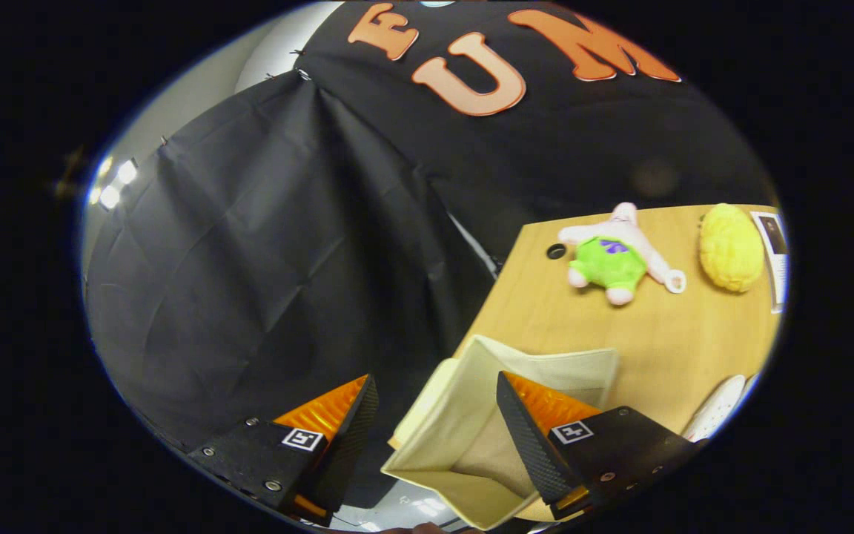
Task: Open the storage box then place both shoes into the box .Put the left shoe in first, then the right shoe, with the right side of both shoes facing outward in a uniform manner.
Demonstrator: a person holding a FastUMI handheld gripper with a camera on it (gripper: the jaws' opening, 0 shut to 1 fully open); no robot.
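The cream storage box [471,437] sits open at the table's [694,341] near corner, its inside seemingly empty. The gripper [436,400] hangs above it, fingers spread wide, holding nothing. A white shoe [716,408], partly hidden, lies just right of the box.

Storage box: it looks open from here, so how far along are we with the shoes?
Done: the storage box stands open and nothing shows inside it. In hand: nothing; the gripper is open, the box's rim between its fingers. Left: both shoes; a white one lies beside the box on the table.
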